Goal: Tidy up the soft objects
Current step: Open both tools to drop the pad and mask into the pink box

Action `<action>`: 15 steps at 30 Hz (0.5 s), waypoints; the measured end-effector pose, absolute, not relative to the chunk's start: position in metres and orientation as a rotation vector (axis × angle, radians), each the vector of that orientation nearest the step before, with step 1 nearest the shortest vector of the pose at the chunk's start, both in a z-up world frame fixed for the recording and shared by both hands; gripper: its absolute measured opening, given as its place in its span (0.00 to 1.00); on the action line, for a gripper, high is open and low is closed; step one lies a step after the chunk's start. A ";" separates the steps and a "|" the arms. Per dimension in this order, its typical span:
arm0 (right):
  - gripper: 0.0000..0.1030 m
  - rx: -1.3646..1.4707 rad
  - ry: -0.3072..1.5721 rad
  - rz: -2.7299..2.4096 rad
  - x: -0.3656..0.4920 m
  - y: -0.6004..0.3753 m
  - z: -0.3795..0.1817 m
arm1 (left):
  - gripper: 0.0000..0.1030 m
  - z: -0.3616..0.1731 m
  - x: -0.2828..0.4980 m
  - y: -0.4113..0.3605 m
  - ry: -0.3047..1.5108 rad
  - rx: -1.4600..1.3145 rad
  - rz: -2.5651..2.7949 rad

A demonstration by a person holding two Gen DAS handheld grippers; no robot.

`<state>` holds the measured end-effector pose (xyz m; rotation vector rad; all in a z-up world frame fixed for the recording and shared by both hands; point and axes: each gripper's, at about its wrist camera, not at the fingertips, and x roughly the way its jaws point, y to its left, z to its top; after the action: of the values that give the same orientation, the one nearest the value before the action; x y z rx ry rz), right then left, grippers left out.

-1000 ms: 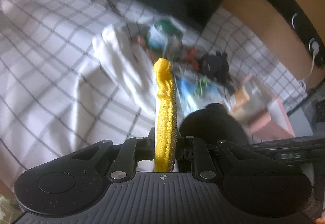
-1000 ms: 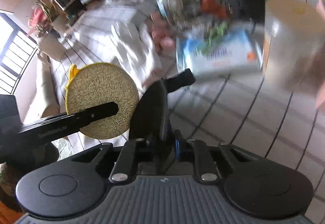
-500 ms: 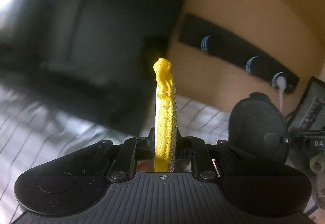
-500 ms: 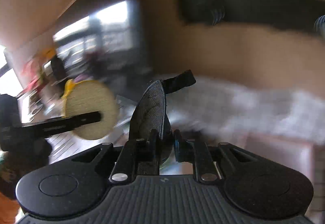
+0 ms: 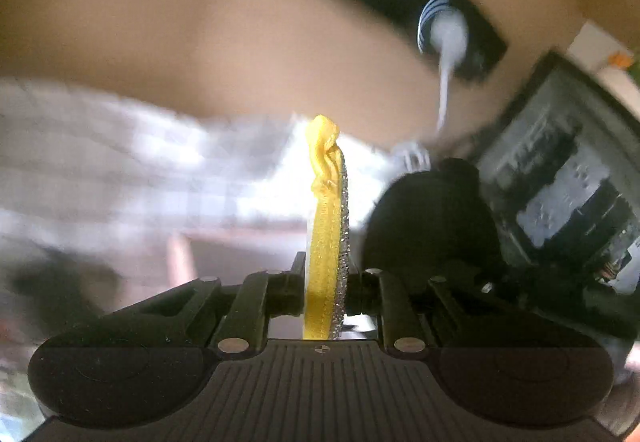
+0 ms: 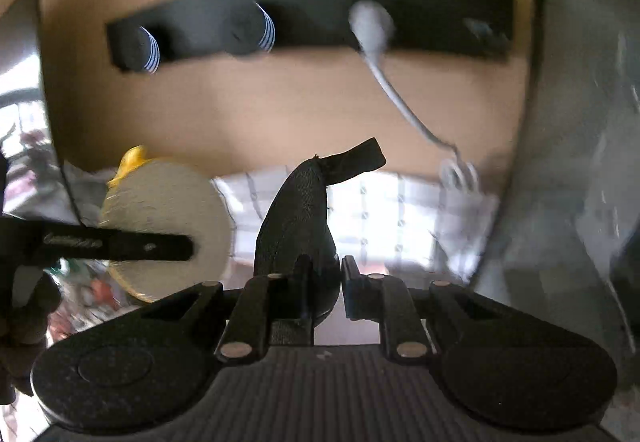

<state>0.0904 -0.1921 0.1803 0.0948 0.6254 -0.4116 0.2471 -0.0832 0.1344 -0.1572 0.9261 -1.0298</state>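
Yellow round pad [image 5: 326,242]: held edge-on and upright between the narrow-set fingers of the left gripper [image 5: 323,282], which press on both its faces. One rim is yellow cloth, gathered into a knot at the top; the other face glitters silver-gold. In the right wrist view the same pad [image 6: 168,209] shows its flat round face, pale and speckled, with the yellow knot at its upper left edge and a black finger [image 6: 120,245] of the left gripper lying across it.

Black round pad [image 6: 298,226]: clamped in the right gripper [image 6: 324,290], fingers drawn close on its lower edge. It stands upright, slightly turned, with a black loop tab sticking out at the top toward the right. From the left wrist view it appears as a dark rounded shape [image 5: 432,226], just right of the yellow pad and apart from it.

Black wall rail [image 6: 312,17]: mounted on a tan wall [image 6: 280,109], behind both pads. It carries two black pegs with white-striped ends [image 6: 266,27] and a white plug [image 6: 370,25] whose white cord [image 6: 404,105] hangs down to the right.

White checked cloth [image 6: 380,209]: spread below the wall, blurred.

Dark cabinet front [image 5: 560,177]: at right, details blurred.
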 end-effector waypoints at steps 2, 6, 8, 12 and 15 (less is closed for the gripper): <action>0.16 0.124 0.653 -0.410 0.089 -0.202 0.166 | 0.18 0.111 0.253 -0.109 1.011 -0.137 -1.014; 0.16 0.179 0.690 -0.389 0.100 -0.216 0.146 | 0.18 0.095 0.250 -0.134 0.978 0.020 -0.915; 0.16 0.217 0.711 -0.370 0.109 -0.224 0.135 | 0.18 0.101 0.249 -0.132 0.925 0.047 -0.886; 0.30 0.255 0.730 -0.377 0.112 -0.229 0.118 | 0.19 0.124 0.251 -0.113 0.844 0.007 -0.864; 0.48 0.235 0.725 -0.425 0.110 -0.223 0.122 | 0.19 0.140 0.240 -0.087 0.767 0.001 -0.847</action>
<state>0.1100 -0.2228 0.1217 0.2351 0.7247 -0.4254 0.2402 -0.0866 0.1401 0.0008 0.7673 -0.8466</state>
